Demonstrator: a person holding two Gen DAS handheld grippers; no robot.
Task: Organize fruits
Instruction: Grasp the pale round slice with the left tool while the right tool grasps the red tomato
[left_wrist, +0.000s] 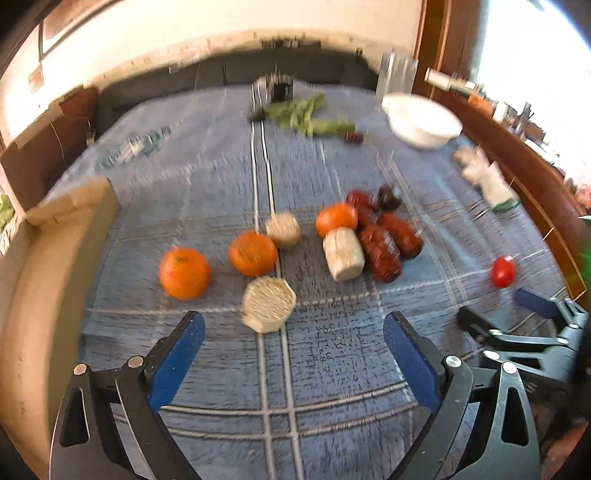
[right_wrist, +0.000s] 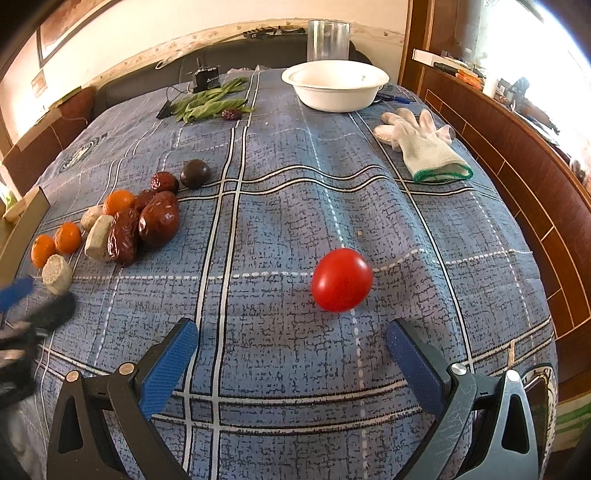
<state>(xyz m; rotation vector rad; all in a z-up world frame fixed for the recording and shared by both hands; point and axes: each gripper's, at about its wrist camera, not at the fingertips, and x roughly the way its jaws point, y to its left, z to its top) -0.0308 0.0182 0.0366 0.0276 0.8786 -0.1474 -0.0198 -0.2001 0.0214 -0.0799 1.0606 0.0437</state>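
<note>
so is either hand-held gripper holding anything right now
Nothing is held. The left hand-held gripper and right hand-held gripper are both open, with only tablecloth between their fingers.

red tomato, orange tangerines, blue plaid tablecloth, white bowl

Open cloth ahead of the right tongs

Only the red tomato sits on the counter there; the fruit cluster crowds the left side, white bowl and glove far back.

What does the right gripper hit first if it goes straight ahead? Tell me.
Most likely the tomato. It lies on the cloth just ahead of the open right gripper, slightly right of centre; depth is hard to judge through the fisheye.
</note>
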